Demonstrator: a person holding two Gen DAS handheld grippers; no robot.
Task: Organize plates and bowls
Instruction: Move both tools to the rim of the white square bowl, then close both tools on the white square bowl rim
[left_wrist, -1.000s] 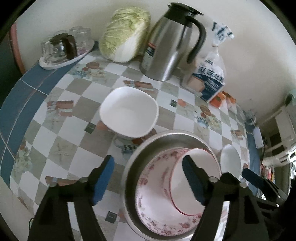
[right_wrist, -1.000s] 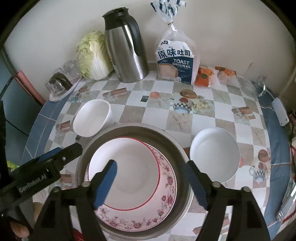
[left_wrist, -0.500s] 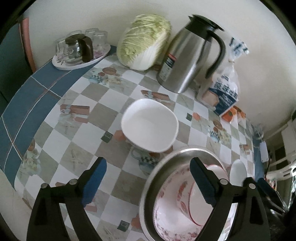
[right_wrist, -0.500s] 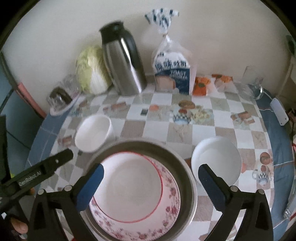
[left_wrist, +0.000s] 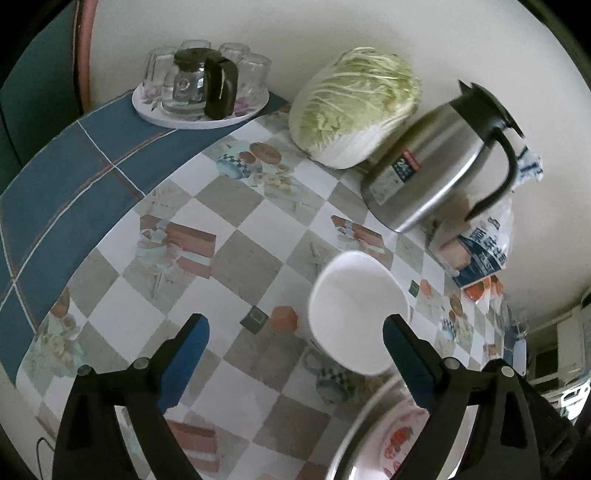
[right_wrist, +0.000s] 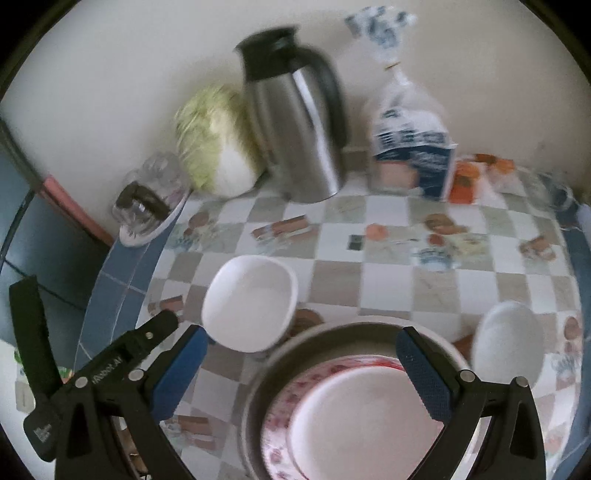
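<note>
Beside the metal basin (right_wrist: 332, 332), which holds a floral plate (right_wrist: 280, 417) under a white plate (right_wrist: 362, 417), sits a square white bowl (right_wrist: 251, 299); left gripper (left_wrist: 295, 343) opening, right gripper (right_wrist: 299, 354) wide, both empty.

- A home dining corner: a round table (left_wrist: 236, 236) wore a checked, food-printed cloth.
- A cabbage (left_wrist: 354, 107), thermos (left_wrist: 436, 173), bread bag (right_wrist: 413, 155) and glasses tray (left_wrist: 199, 110) lined the wall.
</note>
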